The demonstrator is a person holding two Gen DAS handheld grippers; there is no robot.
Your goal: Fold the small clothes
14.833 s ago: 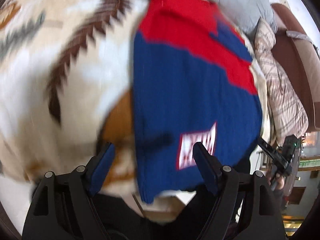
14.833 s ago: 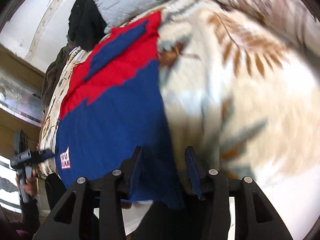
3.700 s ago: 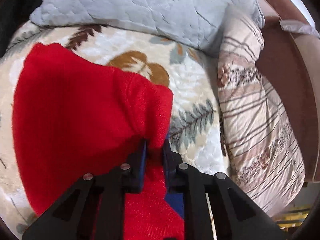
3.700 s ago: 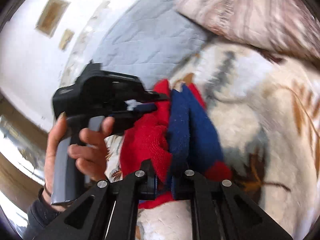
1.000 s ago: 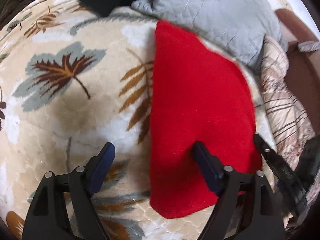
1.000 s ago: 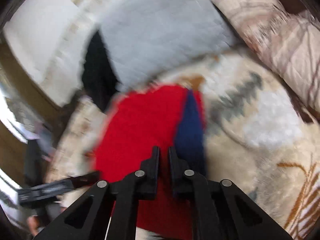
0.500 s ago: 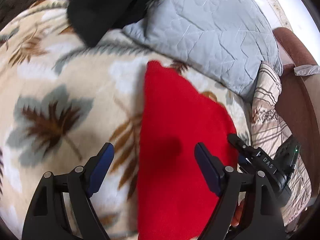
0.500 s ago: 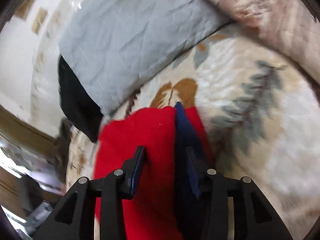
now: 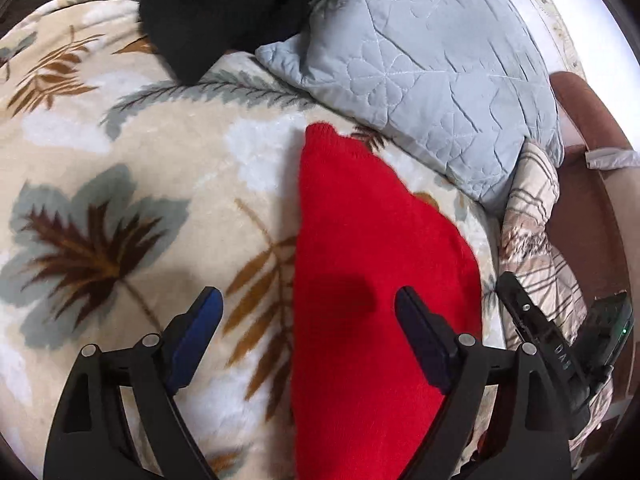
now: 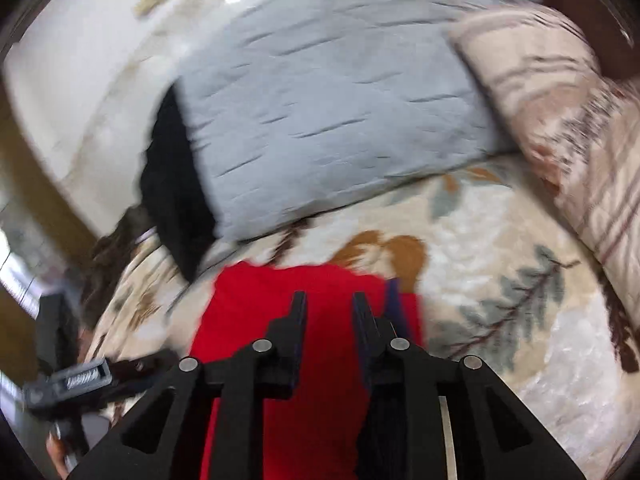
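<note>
We have let go: the left gripper (image 9: 308, 324) hangs wide apart above the folded sweater (image 9: 372, 280) on the bed (image 9: 120, 152), and the right gripper (image 10: 328, 312), blurred, seems slightly parted, empty. The fold looks done.

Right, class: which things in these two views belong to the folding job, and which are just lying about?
Part of the job:
red garment
left hand-held gripper, open
right hand-held gripper, slightly open

Just lying about:
grey quilted pillow
black cloth
striped pillow
leaf-print blanket underneath
</note>
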